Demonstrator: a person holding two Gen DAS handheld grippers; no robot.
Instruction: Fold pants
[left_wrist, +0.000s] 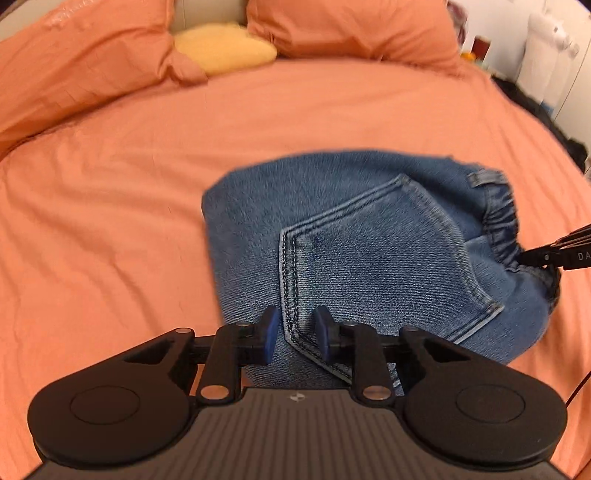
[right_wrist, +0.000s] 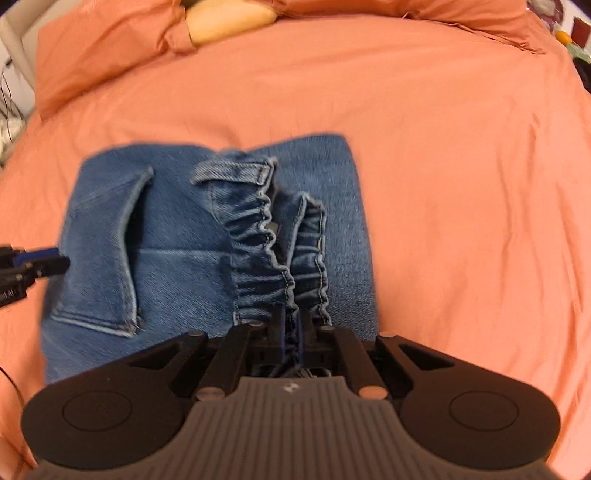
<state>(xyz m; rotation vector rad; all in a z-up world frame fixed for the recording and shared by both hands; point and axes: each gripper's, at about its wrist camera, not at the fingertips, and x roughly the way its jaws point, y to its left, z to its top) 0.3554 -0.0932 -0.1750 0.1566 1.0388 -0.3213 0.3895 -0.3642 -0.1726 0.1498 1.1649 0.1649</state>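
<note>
Right gripper (right_wrist: 291, 325): lower centre of frame, pressed together on elastic waistband (right_wrist: 258, 258) of denim jeans (left_wrist: 332, 229).
Left gripper (left_wrist: 293, 330): lower centre, jaws spread either side of back-pocket seam (left_wrist: 288, 273), not pinching.
Jeans: folded bundle, mid-frame on orange bedsheet (left_wrist: 110, 206); pillows (left_wrist: 74, 55) upper frame.
Handling, judged: soft, limp, moderately heavy, grippy. Best hold: thick waistband or stitched seams.

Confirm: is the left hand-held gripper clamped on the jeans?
No, the left hand-held gripper hangs over the jeans with its jaws apart and no denim pinched between them.
</note>
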